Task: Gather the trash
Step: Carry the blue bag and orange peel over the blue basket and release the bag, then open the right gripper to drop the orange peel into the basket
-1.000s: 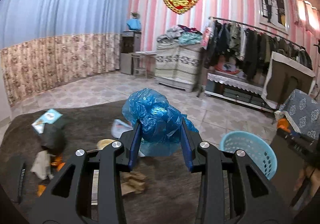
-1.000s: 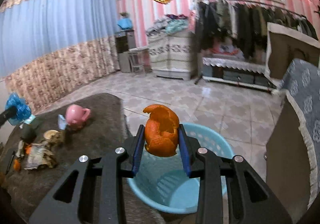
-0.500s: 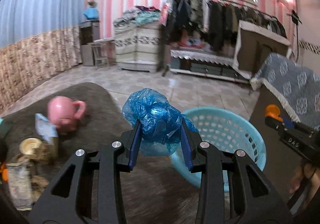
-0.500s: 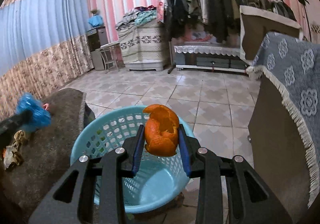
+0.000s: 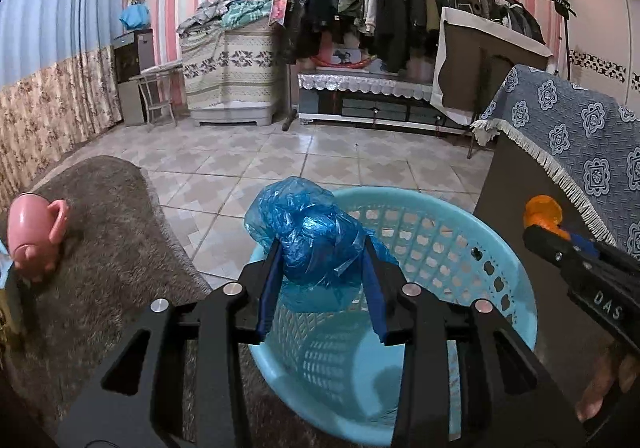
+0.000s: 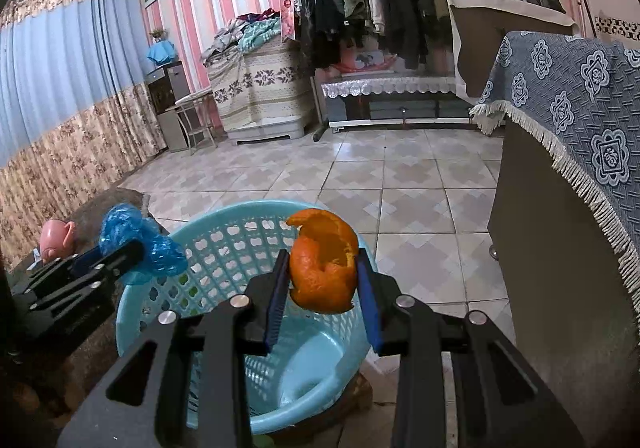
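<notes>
My left gripper (image 5: 322,248) is shut on a crumpled blue plastic bag (image 5: 308,232) and holds it over the near rim of a light blue perforated basket (image 5: 460,240). My right gripper (image 6: 322,268) is shut on an orange peel (image 6: 324,268) and holds it above the same basket (image 6: 224,240). In the right wrist view the left gripper (image 6: 124,252) with the blue bag (image 6: 136,244) is at the basket's left rim. In the left wrist view the right gripper (image 5: 548,224) with the peel (image 5: 542,212) is at the basket's right.
A pink mug (image 5: 34,236) lies on the grey shaggy rug (image 5: 112,232) to the left. A cabinet draped with a blue patterned cloth (image 6: 580,96) stands close on the right. Tiled floor (image 6: 360,176) lies beyond, with a clothes rack (image 5: 400,12) at the wall.
Both grippers swung right from the littered rug to the basket, carrying the bag and the peel. Both now hang over the basket, which looks nearer and larger.
</notes>
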The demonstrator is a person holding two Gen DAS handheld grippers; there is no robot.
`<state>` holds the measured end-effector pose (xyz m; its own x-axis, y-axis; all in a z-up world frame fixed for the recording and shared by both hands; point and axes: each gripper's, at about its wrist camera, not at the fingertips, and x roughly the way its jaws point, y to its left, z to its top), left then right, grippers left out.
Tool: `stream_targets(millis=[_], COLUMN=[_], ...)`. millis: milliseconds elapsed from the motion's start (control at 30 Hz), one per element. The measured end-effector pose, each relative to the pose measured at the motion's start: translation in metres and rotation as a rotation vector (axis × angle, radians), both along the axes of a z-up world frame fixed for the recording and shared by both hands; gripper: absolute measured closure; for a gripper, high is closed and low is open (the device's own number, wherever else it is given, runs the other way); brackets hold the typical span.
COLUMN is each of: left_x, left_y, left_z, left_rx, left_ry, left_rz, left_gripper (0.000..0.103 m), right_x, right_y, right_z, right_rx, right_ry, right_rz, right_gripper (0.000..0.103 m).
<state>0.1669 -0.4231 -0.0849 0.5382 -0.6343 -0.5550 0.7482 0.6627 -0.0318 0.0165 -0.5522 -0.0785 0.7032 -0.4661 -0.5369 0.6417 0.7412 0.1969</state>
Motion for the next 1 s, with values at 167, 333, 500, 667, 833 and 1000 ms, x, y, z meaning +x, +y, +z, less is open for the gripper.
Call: stream_targets(millis=[167, 333, 500, 667, 833, 1000], left_x=[0.004, 0.011, 0.022, 0.026, 0.025, 0.022], left_y=[0.001, 0.021, 0.053, 0.079, 0.107, 0.139], left_z=[0.004, 0.012, 0.022, 0.036, 0.049, 0.059], left_rx=[-0.009, -0.007, -0.021, -0.03, -0.042, -0.061], left_ry=[0.003, -0.036, -0.046, -0.073, -0.097, -0.1], left_rz=[0.006, 0.091, 0.184, 0.239, 0.289, 0.342], left_gripper=[0.037, 0.024, 0.016, 0.012, 0.01, 0.009], right_x=[0.007, 0.017, 0.031, 0.045, 0.055, 0.058], right_y=[0.005, 0.011, 0.022, 0.034, 0.047, 0.066], right_z=[-0.001, -0.003, -0.004, -0.006, -0.004, 0.009], right_rx=[0.002, 0.003, 0.002, 0.007, -0.011, -0.079], right_ry=[0.018, 0.033, 0.051, 0.068, 0.096, 0.102], right_rz=[0.013, 0.04, 0.073, 0.099, 0.108, 0.115], right_gripper=[0.07, 0.07, 0.07, 0.069, 0.03, 0.014])
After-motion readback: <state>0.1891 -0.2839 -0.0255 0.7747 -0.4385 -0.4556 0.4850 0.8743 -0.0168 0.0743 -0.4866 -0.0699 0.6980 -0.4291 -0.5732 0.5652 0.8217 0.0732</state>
